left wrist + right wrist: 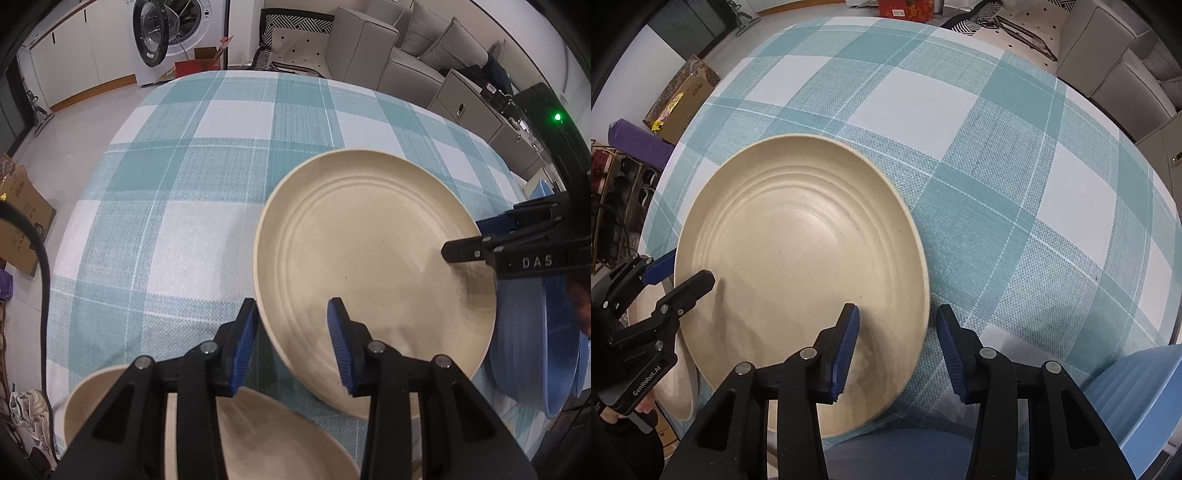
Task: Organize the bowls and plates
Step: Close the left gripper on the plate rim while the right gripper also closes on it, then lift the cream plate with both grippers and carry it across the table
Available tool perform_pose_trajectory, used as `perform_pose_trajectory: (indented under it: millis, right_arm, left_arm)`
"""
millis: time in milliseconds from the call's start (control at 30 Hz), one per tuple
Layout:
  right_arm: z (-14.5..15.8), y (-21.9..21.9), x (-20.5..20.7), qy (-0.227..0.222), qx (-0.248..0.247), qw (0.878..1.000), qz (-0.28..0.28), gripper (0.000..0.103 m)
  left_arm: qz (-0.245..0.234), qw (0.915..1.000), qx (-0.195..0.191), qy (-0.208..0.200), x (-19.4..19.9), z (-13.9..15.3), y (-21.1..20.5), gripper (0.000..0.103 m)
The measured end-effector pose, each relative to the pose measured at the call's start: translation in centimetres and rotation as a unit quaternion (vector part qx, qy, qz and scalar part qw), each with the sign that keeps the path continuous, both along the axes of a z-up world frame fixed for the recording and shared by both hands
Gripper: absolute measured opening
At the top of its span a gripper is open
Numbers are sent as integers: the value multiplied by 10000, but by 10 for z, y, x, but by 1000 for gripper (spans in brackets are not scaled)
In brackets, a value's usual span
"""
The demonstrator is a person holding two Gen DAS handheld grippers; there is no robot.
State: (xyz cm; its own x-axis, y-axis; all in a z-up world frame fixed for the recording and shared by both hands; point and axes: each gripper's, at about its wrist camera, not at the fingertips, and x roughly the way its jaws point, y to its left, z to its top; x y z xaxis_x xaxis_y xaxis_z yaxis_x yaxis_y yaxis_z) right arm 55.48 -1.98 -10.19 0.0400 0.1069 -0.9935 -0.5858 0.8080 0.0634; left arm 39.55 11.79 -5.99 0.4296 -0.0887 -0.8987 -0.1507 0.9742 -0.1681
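A cream plate (369, 251) (798, 258) with ringed grooves hangs slightly above the teal checked tablecloth (177, 206) and casts a shadow on it. My left gripper (291, 332) is shut on its near-left rim, one blue pad against the outside edge and the other on the upper face. My right gripper (897, 332) straddles the opposite rim; a thin strip of cloth shows between the plate's edge and the outer pad, so it stands open. Each gripper shows in the other's view: the right gripper (476, 240) and the left gripper (676, 277).
More cream dishes (258, 443) (679, 387) lie under the left gripper at the table's near edge. Blue dishes (535, 350) (1137, 398) lean at the right. Beyond the table are a washing machine (173, 29), a sofa (369, 44) and cardboard boxes (683, 96).
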Motion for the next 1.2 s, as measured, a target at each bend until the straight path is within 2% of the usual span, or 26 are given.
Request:
perform_pose_trajectory:
  millis: [133, 200, 267, 400, 633, 933, 1200]
  right_arm:
    - [0, -8, -4, 43, 6, 10000, 37, 43]
    - [-1, -5, -6, 59, 23, 9999, 79, 35]
    - [0, -1, -8, 5, -55, 10000, 80, 34]
    - [2, -2, -2, -23, 0, 9999, -143, 27]
    - [6, 2, -4, -57, -5, 9999, -150, 27]
    - [27, -14, -8, -152, 85, 9997, -173, 27]
    - [54, -20, -19, -323, 146, 9993, -95, 27]
  left_arm:
    - [-66, 10000, -36, -10, -1, 1, -5, 38]
    - [-62, 10000, -17, -12, -1, 2, -6, 38]
    - [-46, 10000, -27, -8, -1, 3, -6, 38]
    - [-42, 10000, -22, -22, -1, 5, -6, 38]
    - [8, 10000, 32, -40, 3, 8, -5, 38]
    - [32, 9999, 56, -132, 0, 16, -2, 38]
    - [78, 9995, 88, -309, -12, 37, 0, 38]
